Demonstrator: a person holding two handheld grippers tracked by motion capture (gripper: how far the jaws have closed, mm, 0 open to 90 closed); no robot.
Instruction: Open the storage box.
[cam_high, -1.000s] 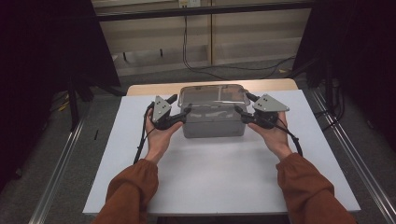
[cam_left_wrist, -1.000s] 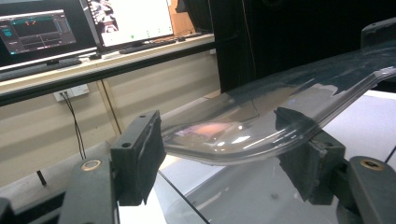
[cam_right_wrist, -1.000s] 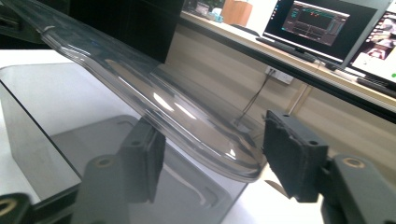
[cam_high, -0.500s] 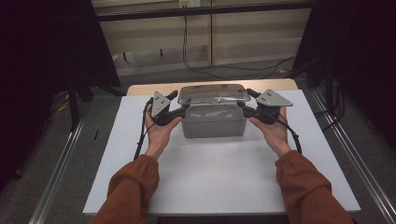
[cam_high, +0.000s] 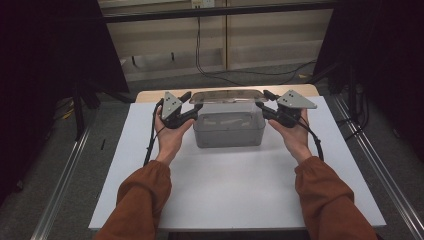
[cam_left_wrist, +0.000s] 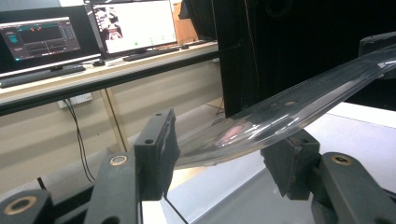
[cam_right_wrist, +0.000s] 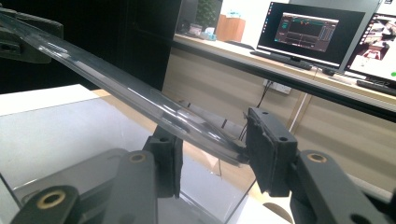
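White surface (cam_high: 235, 190) at the frame's centre carries a clear box (cam_high: 228, 129), and just above it the clear lid (cam_high: 228, 96) hangs lifted, the left tongs (cam_high: 189, 103) clamped on its left end, the right tongs (cam_high: 265, 102) on its right end, both having just been closing.
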